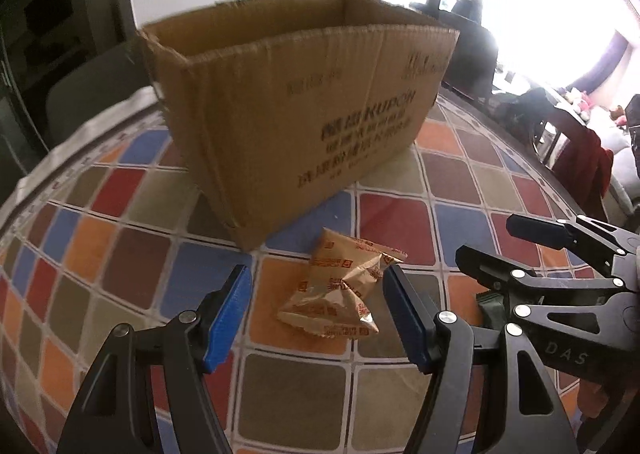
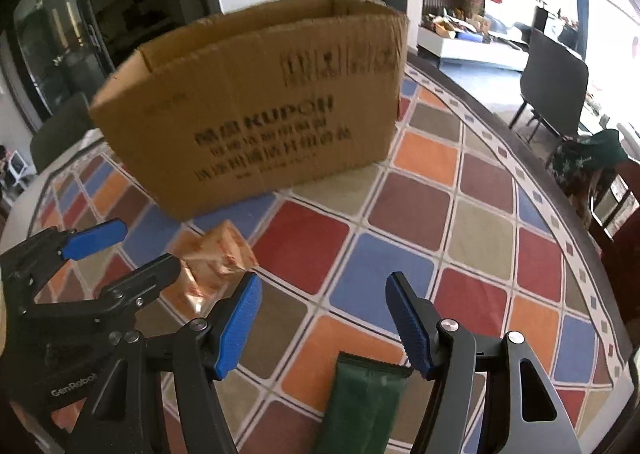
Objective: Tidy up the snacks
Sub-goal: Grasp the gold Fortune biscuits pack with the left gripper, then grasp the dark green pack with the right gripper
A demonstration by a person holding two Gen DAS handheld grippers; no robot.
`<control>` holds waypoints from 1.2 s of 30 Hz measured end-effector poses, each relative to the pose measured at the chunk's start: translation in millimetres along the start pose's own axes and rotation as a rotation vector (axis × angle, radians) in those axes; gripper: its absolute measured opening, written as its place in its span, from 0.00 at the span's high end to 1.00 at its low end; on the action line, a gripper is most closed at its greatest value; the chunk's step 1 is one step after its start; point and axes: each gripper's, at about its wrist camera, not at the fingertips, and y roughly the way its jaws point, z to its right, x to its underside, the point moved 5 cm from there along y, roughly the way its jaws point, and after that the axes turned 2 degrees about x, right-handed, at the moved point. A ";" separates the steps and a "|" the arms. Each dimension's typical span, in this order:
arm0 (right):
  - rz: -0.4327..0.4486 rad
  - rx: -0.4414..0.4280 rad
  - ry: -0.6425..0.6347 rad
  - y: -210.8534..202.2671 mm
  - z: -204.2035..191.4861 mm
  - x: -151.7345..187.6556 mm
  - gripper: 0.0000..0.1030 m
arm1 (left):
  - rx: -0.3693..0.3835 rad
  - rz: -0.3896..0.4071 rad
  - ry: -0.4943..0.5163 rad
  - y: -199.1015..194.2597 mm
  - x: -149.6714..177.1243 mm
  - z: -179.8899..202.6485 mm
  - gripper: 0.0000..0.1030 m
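Lying on the checkered multicoloured counter (image 1: 400, 221), two crinkled tan snack packets (image 1: 340, 290) sit between the parted blue pads of the left claw (image 1: 316, 318), untouched. A dark green snack packet (image 2: 364, 402) lies flat below the right claw (image 2: 324, 322), whose jaws gape empty. Behind stands an open brown cardboard box (image 1: 296, 101).

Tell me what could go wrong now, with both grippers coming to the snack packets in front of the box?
1. The left gripper and the right gripper work side by side, so their frames may bump.
2. The brown packets overlap, so the pads may catch two or drop one.
3. The green packet lies flat on the tablecloth; the fingers may snag the cloth. The cardboard box could shift.
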 end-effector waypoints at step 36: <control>-0.069 -0.031 -0.017 -0.4 32.2 40.5 0.36 | -0.157 0.014 -0.249 -16.5 50.5 33.7 0.64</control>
